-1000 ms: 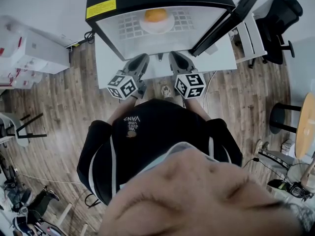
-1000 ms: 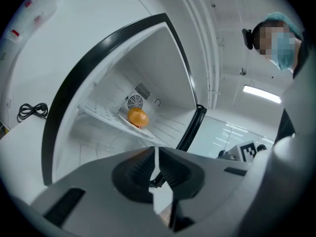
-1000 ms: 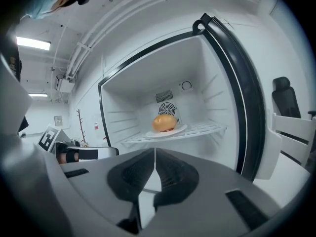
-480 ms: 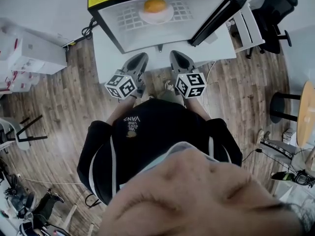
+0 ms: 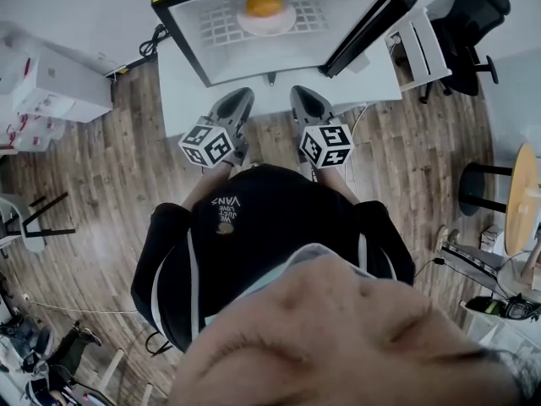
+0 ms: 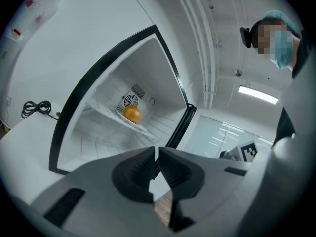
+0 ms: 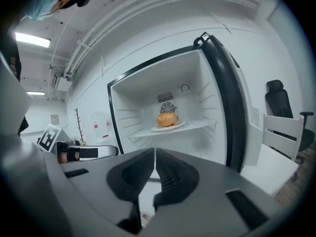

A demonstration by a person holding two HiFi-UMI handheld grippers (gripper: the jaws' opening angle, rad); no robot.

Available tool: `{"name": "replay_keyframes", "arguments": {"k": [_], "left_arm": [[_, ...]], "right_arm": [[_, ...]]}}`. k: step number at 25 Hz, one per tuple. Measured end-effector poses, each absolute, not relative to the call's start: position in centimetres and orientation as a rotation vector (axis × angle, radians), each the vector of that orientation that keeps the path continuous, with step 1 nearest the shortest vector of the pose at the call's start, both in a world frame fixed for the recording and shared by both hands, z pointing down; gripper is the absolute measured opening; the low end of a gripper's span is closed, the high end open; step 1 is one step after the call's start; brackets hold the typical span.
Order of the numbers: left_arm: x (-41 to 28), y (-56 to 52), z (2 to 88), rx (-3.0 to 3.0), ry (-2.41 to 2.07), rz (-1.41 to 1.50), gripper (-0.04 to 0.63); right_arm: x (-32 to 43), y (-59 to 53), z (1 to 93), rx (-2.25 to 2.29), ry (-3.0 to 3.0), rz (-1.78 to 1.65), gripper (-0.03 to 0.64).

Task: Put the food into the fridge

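the round orange-coloured piece of food (image 5: 265,4) sits on a shallow white plate (image 5: 254,25). the plate rests on the white shelf (image 7: 202,126) inside the small black-framed, white-lined fridge (image 5: 185,45). a round fan grille (image 7: 168,107) shows on the back wall behind the food. the fridge's black-edged door (image 5: 376,19) stands open, at about two o'clock of the food in the head view. the fridge stands on a white table (image 5: 372,96).

both grippers are well apart from the food, at six o'clock of it, side by side by the table's near edge and pointed at the open compartment. the left gripper (image 5: 240,100) has its jaws together with nothing between them. the right gripper (image 5: 303,97) is likewise closed on nothing.

a black office chair (image 5: 469,11) stands at three o'clock of the fridge, on the wood-plank floor (image 5: 110,167).
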State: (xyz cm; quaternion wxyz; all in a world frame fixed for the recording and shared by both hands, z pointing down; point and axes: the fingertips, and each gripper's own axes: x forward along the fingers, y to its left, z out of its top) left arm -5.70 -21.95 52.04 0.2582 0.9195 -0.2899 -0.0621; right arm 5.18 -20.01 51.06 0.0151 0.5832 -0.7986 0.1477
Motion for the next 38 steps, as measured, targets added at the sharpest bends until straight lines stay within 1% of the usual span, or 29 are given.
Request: {"name": "replay_keyframes", "arguments": {"k": [38], "left_arm": [[-4.0,-13.0,52.1,2.444,-0.928,-0.198,0.034]], "right_arm": [[8.0,-12.1,51.3,1.694,-2.530,0.425,0.012]]}}
